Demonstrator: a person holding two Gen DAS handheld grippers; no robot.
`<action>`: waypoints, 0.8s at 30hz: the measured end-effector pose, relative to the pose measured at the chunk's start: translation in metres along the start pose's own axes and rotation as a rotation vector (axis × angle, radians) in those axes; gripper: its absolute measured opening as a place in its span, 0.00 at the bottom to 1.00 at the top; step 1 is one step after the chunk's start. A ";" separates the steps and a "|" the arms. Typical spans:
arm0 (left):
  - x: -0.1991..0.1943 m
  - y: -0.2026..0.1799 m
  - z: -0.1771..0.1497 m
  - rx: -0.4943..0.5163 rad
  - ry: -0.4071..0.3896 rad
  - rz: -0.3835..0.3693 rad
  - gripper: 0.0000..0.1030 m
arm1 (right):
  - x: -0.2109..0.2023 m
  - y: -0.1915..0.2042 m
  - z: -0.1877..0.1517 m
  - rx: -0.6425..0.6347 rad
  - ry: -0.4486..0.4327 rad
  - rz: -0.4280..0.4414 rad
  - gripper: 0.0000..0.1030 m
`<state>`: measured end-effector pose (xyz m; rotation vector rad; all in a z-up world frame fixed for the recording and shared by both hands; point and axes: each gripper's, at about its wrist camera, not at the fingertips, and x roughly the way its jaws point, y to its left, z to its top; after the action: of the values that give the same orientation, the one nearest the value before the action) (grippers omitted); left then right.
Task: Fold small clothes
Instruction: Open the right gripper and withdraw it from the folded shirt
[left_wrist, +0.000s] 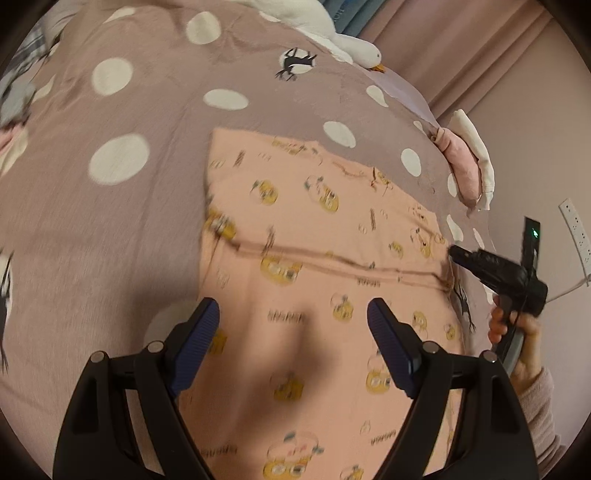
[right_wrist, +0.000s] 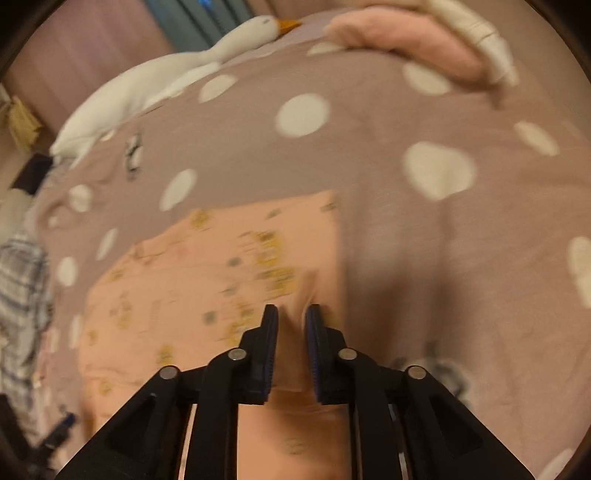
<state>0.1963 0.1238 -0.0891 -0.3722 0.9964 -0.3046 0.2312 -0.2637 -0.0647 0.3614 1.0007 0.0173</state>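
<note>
Both wrist views close above bed, sharing peach garment (left_wrist: 314, 229).

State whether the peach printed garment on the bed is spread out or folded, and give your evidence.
Partly folded: the peach garment shows a layered edge crossing its middle, and the right gripper pinches a raised fold.

1. Both pictures are dim and warm, with a pink-brown cast and no glare.
2. A soft shadow lies on the peach garment (left_wrist: 314, 229) between the fingers of the left gripper (left_wrist: 293, 314).
3. The right wrist view is strongly blurred; the prints smear.
4. The fisheye bends the bedspread (left_wrist: 147, 221), and the corners are black.
</note>
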 end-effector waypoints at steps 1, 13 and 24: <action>0.003 -0.003 0.006 0.009 -0.004 0.004 0.80 | -0.006 -0.002 0.000 -0.006 -0.031 -0.029 0.17; 0.069 0.003 0.038 0.088 0.046 0.131 0.59 | 0.003 0.029 -0.033 -0.262 0.011 0.067 0.17; 0.033 -0.003 0.009 0.135 0.003 0.175 0.77 | -0.019 0.028 -0.050 -0.251 0.013 0.076 0.19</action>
<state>0.2212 0.1093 -0.1085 -0.1611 0.9989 -0.2126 0.1838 -0.2265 -0.0650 0.1688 0.9841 0.2122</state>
